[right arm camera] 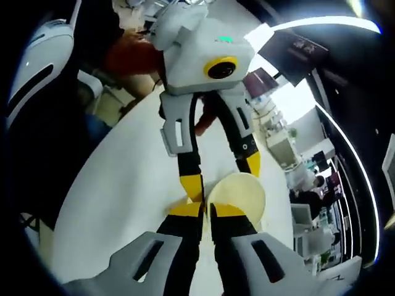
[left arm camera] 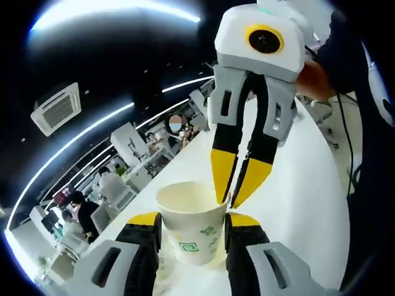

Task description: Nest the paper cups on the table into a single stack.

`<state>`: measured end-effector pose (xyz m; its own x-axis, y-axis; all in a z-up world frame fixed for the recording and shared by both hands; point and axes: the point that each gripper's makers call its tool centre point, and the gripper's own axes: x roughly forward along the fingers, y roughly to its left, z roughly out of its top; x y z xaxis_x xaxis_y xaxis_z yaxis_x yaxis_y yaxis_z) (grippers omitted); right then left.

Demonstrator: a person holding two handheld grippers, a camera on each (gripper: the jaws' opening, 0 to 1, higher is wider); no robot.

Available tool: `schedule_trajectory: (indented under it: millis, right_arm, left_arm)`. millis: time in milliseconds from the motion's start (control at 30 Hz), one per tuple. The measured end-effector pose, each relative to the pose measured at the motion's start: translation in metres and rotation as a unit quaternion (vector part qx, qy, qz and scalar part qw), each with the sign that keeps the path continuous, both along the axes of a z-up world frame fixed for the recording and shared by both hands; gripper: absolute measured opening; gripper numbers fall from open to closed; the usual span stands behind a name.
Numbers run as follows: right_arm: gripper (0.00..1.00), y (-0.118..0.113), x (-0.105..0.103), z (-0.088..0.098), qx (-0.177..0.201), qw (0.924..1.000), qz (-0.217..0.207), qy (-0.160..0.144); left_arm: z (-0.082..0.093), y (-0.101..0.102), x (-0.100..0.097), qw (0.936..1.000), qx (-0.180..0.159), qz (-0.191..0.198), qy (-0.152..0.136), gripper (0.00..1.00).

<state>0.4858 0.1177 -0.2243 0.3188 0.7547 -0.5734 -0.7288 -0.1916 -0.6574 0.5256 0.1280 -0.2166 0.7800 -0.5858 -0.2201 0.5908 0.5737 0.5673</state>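
cup: I see one paper cup (left arm camera: 191,225) upright on the white table (left arm camera: 308,203) | left gripper (left arm camera: 191,223): my jaws straddle the cup's wall, clamped on it | right gripper (right arm camera: 205,209): above the cup, tips pinched together on its rim (right arm camera: 237,196) | background: office desks beyond the cup

An open-plan office is indicated: beyond the white desk (left arm camera: 308,185), rows of workstations (left arm camera: 133,166) with seated people (left arm camera: 83,213) are seen, and above them long strip lights (left arm camera: 80,145) and a ceiling air-conditioning cassette (left arm camera: 57,109).
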Motion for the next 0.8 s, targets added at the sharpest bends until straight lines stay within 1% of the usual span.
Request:
schedule_trajectory:
  millis: [33, 67, 100, 133, 167, 233, 267, 333, 367, 400, 533, 567, 633, 700, 800]
  right_arm:
    - [0.16, 0.000, 0.000, 0.001, 0.006, 1.0000, 0.000, 0.004]
    - [0.16, -0.001, 0.001, 0.002, 0.008, 1.0000, -0.002, 0.004]
    - [0.16, -0.002, 0.002, 0.002, 0.011, 0.9999, -0.004, 0.003]
    - [0.16, -0.003, 0.003, 0.003, 0.015, 0.9999, -0.006, 0.003]
    - [0.17, -0.003, 0.004, 0.003, 0.017, 0.9998, -0.006, 0.005]
    - [0.17, -0.005, 0.005, 0.010, 0.050, 0.9985, -0.014, 0.020]
    - [0.17, -0.006, 0.005, 0.013, 0.062, 0.9976, -0.017, 0.026]
    - [0.17, -0.009, 0.009, 0.021, 0.094, 0.9945, -0.027, 0.037]
    - [0.17, -0.010, 0.010, 0.023, 0.102, 0.9935, -0.030, 0.041]
    - [0.17, -0.011, 0.011, 0.024, 0.108, 0.9926, -0.033, 0.044]
    - [0.15, -0.016, 0.017, 0.032, 0.149, 0.9859, -0.046, 0.060]
    - [0.15, -0.017, 0.019, 0.033, 0.159, 0.9840, -0.049, 0.065]
    - [0.14, -0.020, 0.022, 0.035, 0.174, 0.9806, -0.056, 0.071]
    - [0.14, -0.023, 0.024, 0.036, 0.191, 0.9762, -0.063, 0.082]
    - [0.14, -0.028, 0.028, 0.037, 0.220, 0.9673, -0.075, 0.102]
  left_arm:
    - [-0.001, 0.000, 0.001, 1.0000, -0.004, 0.001, 0.001, 0.43]
    - [-0.001, -0.001, 0.001, 0.9995, -0.030, -0.001, 0.012, 0.43]
    - [-0.001, -0.001, 0.002, 0.9988, -0.045, -0.002, 0.017, 0.43]
    - [-0.001, 0.000, 0.003, 0.9981, -0.059, 0.000, 0.021, 0.43]
    - [-0.001, 0.001, 0.004, 0.9978, -0.063, 0.001, 0.022, 0.43]
    - [-0.002, 0.005, 0.008, 0.9942, -0.102, 0.008, 0.032, 0.43]
    - [-0.002, 0.006, 0.009, 0.9933, -0.111, 0.010, 0.033, 0.43]
    - [-0.003, 0.009, 0.011, 0.9892, -0.141, 0.014, 0.037, 0.43]
    - [-0.003, 0.010, 0.012, 0.9876, -0.151, 0.016, 0.039, 0.43]
    - [-0.003, 0.012, 0.013, 0.9840, -0.172, 0.021, 0.042, 0.43]
    - [-0.004, 0.017, 0.018, 0.9740, -0.220, 0.029, 0.046, 0.43]
    - [-0.006, 0.018, 0.018, 0.9710, -0.231, 0.031, 0.052, 0.43]
    - [-0.010, 0.019, 0.019, 0.9660, -0.249, 0.033, 0.061, 0.43]
    - [-0.014, 0.018, 0.019, 0.9642, -0.255, 0.034, 0.066, 0.43]
    - [-0.019, 0.016, 0.017, 0.9625, -0.260, 0.034, 0.070, 0.43]
